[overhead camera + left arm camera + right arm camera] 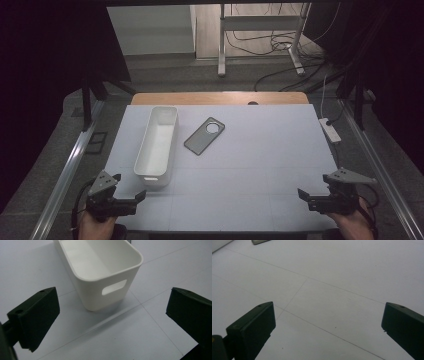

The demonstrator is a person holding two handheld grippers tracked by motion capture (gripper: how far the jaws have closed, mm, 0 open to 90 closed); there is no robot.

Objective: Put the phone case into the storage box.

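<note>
Resting at the table's (250, 165) near-left corner, the left tool (131, 199) gapes wide and empty, just short of the white bin's (157, 142) handle end; the grey phone case (204, 135) lies beside that bin; the right tool (309, 196) spreads wide over bare surface.

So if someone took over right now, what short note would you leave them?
Left tool: open, empty, low at the near left corner, facing the white bin's handle end.
Right tool: open, empty, at the near right corner.
Grey phone case: flat on the table mat, right of the bin, not touching it.
Done: nothing grasped; the bin looks empty.
Left: probably pick up the case and put it in the bin.
</note>
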